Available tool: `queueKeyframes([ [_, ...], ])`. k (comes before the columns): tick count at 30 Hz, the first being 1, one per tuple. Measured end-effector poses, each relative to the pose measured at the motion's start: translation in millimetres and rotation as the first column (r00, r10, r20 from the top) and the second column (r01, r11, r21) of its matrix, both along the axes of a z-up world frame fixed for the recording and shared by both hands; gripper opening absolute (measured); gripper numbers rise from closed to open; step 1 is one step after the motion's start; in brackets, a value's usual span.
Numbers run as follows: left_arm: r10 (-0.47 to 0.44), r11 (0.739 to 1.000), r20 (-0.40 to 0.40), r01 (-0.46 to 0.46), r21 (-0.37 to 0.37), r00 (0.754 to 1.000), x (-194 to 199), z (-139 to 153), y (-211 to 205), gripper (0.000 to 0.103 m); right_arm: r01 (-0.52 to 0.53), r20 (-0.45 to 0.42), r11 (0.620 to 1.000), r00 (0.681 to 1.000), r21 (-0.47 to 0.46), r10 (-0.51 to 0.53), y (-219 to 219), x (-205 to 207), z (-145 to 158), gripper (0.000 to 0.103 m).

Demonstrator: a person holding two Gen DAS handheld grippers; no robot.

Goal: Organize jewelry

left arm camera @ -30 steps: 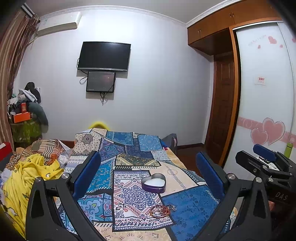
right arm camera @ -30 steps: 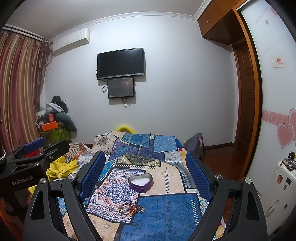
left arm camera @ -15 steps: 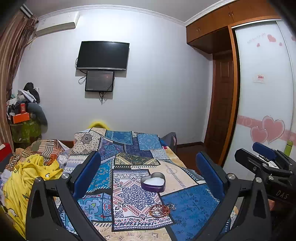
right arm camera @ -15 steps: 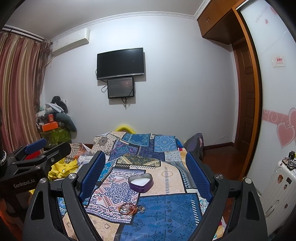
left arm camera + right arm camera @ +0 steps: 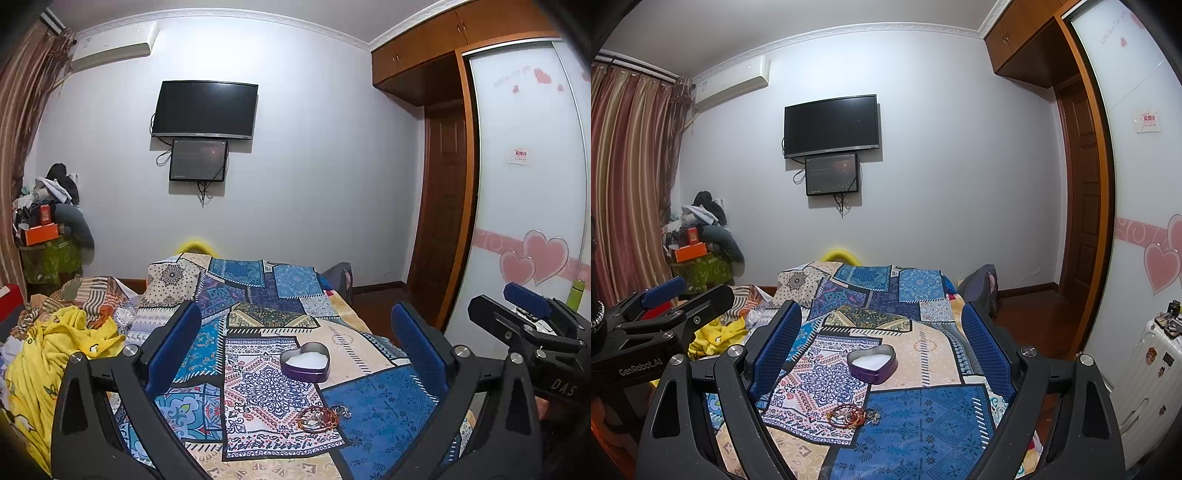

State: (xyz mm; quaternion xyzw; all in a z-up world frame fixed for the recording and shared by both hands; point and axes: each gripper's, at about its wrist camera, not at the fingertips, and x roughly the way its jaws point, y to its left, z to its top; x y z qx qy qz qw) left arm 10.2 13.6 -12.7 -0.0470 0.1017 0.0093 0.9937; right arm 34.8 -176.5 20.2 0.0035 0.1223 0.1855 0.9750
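Left gripper (image 5: 295, 343): held above the near end of the bed, fingers spread wide with nothing between them; its blue pads (image 5: 173, 345) frame the box and the jewelry in the left wrist view. It also shows at the left edge of the right wrist view (image 5: 661, 299).

Right gripper (image 5: 882, 343): held beside the left one, also above the near end of the bed, fingers spread wide and holding nothing; blue pads (image 5: 988, 350) on both fingers. It shows at the right edge of the left wrist view (image 5: 524, 317).

Jewelry (image 5: 851, 413): a small tangled heap of reddish-orange beaded strands with a bit of silvery metal at its right side, lying on the bedspread near the gripper, on the seam between a patterned patch and a blue patch. Also in the left wrist view (image 5: 321, 417).

Box (image 5: 872, 363): heart-shaped tin, purple sides, lid off, white lining showing; it sits on the bedspread farther away than the jewelry and apart from it. Left wrist view (image 5: 305, 361).

Bedspread (image 5: 934, 417): patchwork of blue, cream and patterned squares covering the bed.

Yellow blanket (image 5: 44, 354): bunched up at the left side of the bed.

Television (image 5: 831, 125): dark screen on the far wall, with a smaller screen (image 5: 832, 175) just under it.

Suitcase (image 5: 1145, 373): white, with stickers, at the right by the wardrobe.
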Motion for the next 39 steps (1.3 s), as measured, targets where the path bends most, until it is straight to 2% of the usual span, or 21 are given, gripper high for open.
queueKeyframes([
  [15,-0.005,1.000,-0.011,0.005,-0.002,1.000,5.5,-3.6,2.4,0.103,0.000,-0.022,1.000,1.000,-0.007,0.000,2.6,6.5,-5.5,0.086],
  [23,-0.001,1.000,-0.057,0.000,-0.017,0.998,23.1,-13.3,10.4,0.103,0.007,-0.073,0.999,0.997,-0.032,-0.009,6.5,21.8,-18.2,0.086],
  [31,0.026,0.998,-0.183,-0.035,-0.046,0.983,61.0,-41.4,30.4,0.102,0.031,-0.196,0.994,0.979,-0.102,-0.050,7.2,54.1,-55.3,0.086],
  [33,0.026,0.998,-0.222,-0.040,-0.057,0.975,71.0,-51.8,36.3,0.097,0.025,-0.238,0.992,0.970,-0.125,-0.054,6.7,61.3,-67.6,0.086],
  [39,-0.002,0.996,-0.388,-0.033,-0.085,0.922,105.2,-95.1,51.8,0.079,-0.035,-0.363,0.983,0.931,-0.181,-0.034,10.6,80.7,-100.2,0.086],
])
